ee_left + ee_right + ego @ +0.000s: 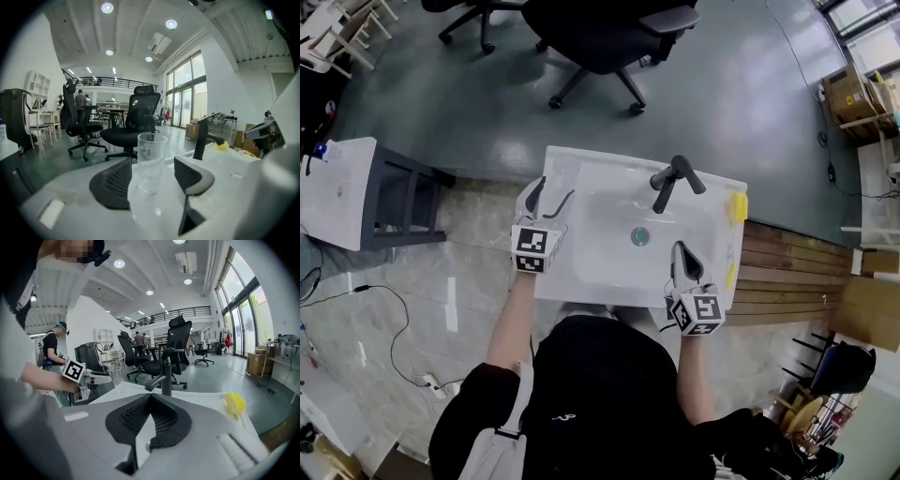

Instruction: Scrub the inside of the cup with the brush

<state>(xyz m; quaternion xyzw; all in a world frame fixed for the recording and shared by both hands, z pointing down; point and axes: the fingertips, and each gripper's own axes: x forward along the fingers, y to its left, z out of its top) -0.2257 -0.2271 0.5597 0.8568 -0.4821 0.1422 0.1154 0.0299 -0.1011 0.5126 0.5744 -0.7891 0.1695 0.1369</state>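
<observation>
A clear cup stands upright on the white sink's back left rim. My left gripper is open, one jaw on each side of the cup, and neither pad presses on it. In the head view the cup is too faint to make out. The yellow brush lies on the sink's right rim and also shows as the brush in the right gripper view. My right gripper hovers shut and empty over the basin's near right side, its tips pointing toward the black faucet.
The drain sits mid-basin below the faucet. Black office chairs stand beyond the sink. A white side table is at the left, wooden slats at the right, and cables run over the floor at the lower left.
</observation>
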